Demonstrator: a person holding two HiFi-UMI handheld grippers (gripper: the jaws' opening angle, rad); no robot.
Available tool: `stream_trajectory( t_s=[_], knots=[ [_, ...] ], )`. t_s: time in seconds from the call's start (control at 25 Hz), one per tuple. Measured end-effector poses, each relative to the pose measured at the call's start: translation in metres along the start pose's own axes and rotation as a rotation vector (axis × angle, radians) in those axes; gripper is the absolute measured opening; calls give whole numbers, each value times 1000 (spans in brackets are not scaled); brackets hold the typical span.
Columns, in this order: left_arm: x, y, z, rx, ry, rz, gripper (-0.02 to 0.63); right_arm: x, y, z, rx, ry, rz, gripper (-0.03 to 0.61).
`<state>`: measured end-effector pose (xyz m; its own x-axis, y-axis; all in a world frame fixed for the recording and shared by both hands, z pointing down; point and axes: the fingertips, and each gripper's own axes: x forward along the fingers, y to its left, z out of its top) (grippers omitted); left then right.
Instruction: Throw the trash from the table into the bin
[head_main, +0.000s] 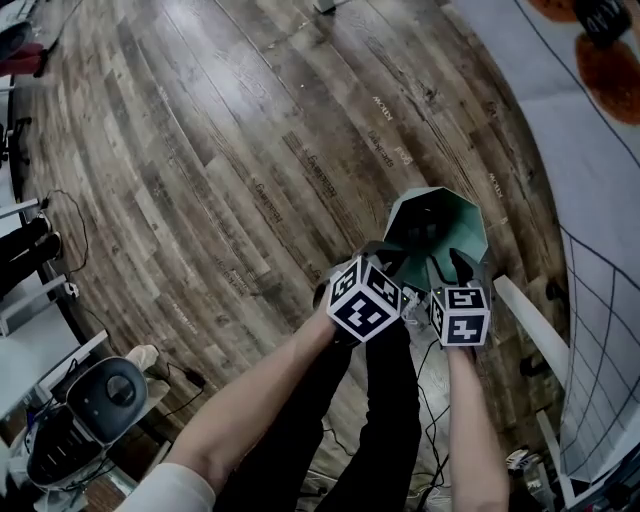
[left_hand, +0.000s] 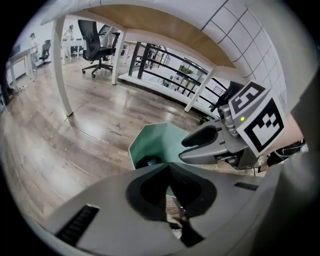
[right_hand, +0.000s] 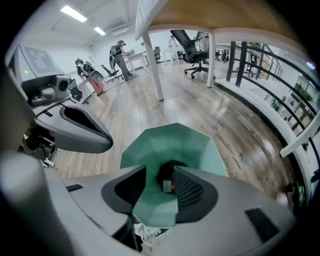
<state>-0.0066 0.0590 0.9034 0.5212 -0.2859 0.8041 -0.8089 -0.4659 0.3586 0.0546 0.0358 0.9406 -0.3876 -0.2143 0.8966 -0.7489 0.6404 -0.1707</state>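
While both tongs hang over the green bin (head_main: 402, 212) on the wooden floor, I check the drop. My right tongs (right_hand: 160, 171) stand partly apart and grip nothing. Between them I look straight down at a small box (right_hand: 167, 186) lying at the bottom of the bin, so that piece of trash is in! My left tongs (left_hand: 168, 167) are pinched together at the tips, with nothing in them that I can see. A dark item (left_hand: 150, 161) sits down in the bin too. To finish this well, I judge it best to stay clear of the rim and come away straight up so I don't knock the bin, then swing right towards the desk (head_main: 590, 180). From here I can't tell what trash remains up there.
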Motion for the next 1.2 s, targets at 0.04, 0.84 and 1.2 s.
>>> stream_trajectory(
  t_s=[0.04,0.84,1.2],
  knots=[
    [-3,-1,3,-3,1,-2,28,-5,0,1,14,-2,-1,156],
    [-149,-59,62,-145,-16,26,28,-197,39,47,254,-35,-35,2],
    [-221,-112,79,-45,36,-44,28,-273,62,62,201,-26,-58,1]
  ],
)
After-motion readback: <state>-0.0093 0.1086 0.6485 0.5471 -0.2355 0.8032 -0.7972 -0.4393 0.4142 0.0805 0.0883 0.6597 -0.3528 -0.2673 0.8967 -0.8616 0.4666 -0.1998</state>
